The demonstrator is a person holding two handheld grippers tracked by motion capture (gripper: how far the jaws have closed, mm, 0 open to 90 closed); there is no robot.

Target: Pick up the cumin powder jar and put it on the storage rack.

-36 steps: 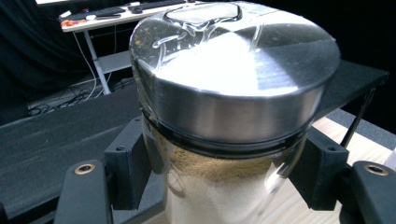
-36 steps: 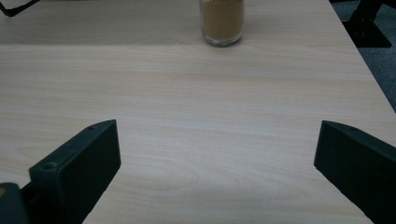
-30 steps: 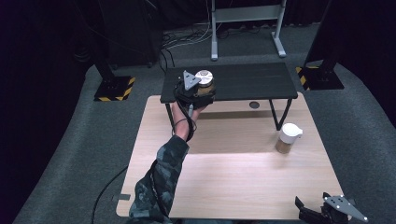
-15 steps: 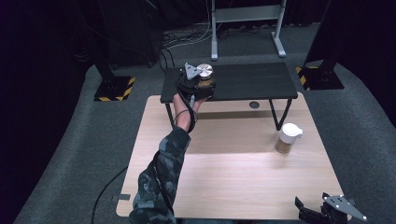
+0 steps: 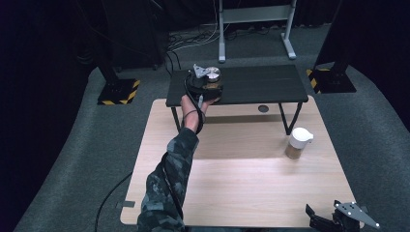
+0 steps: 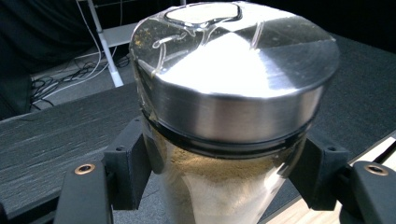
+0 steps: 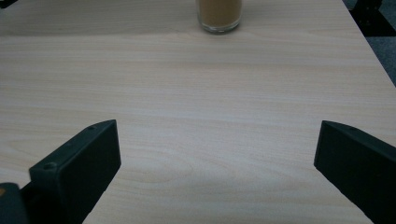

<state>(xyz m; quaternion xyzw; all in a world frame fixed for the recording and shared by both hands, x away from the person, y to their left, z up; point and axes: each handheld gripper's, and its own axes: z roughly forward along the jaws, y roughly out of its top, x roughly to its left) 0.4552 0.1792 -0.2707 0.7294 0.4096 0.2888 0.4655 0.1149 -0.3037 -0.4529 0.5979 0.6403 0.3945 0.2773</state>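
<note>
Your left claw [image 6: 219, 186] is clamped on the metal-lidded jar [image 6: 233, 93] below its lid, keeping it upright over the black shelf [image 5: 261, 84]. Your right claw [image 7: 215, 163] rests spread apart above the table [image 5: 241, 188], the white-lidded jar [image 5: 298, 143] well ahead.

The right gripper [image 7: 217, 172] hovered over the pale wooden table [image 7: 196, 93], its jaws spread wide at 7 and 4 o'clock. At 12 o'clock stood a glass jar [image 7: 219, 15] of tan powder.
</note>
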